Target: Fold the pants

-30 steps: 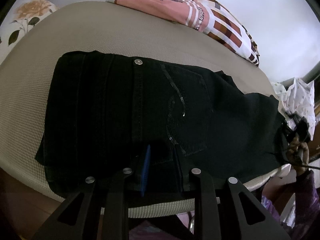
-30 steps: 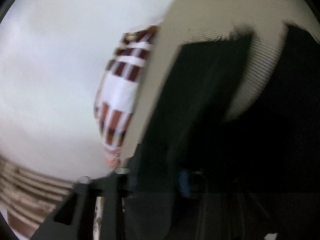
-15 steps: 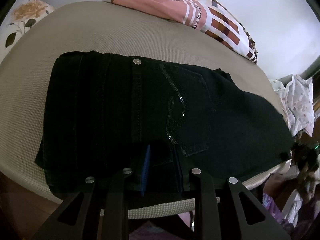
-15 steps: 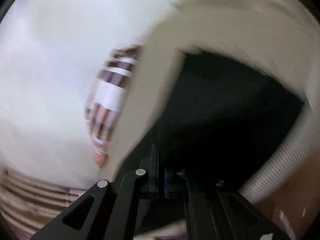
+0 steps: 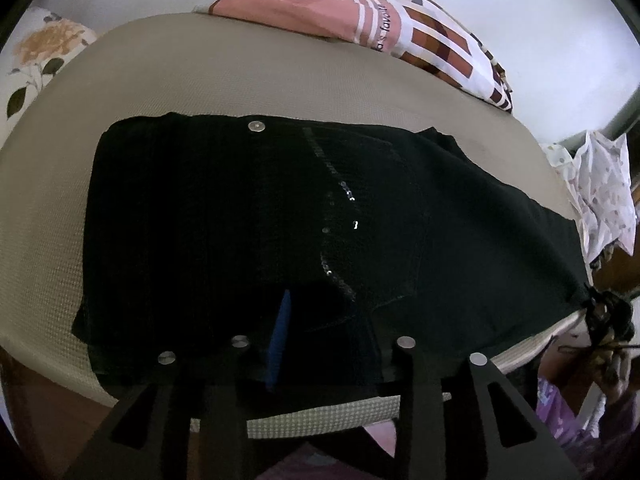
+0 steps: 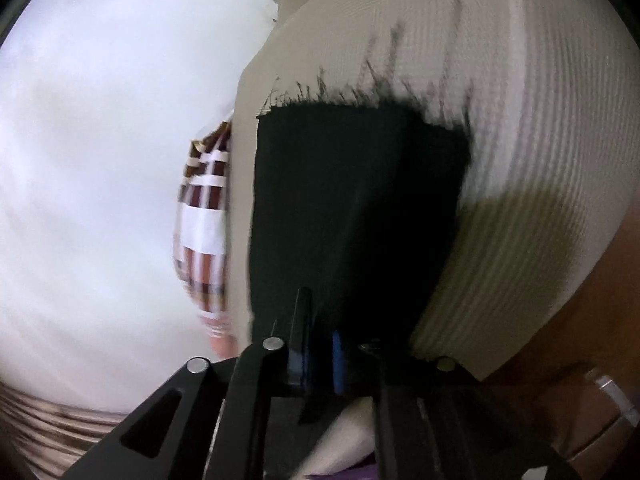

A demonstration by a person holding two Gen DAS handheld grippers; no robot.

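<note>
Black denim between both sets of my jaws. Left gripper [image 5: 320,344]: jaws opening, the pants [image 5: 248,220] at the crotch edge between them, no longer firmly pinched as far as I can tell. Right gripper [image 6: 320,356]: jaws closed on the frayed leg hem. Beyond the left jaws the waist button [image 5: 256,126] lies flat on the beige mattress [image 5: 240,68]; further off, a checked pillow [image 5: 432,40]. Step in hand, by my reading: legs laid out lengthwise, left letting go. Next move likely calls for carrying the hem over toward the waistband, edges matched.
</note>
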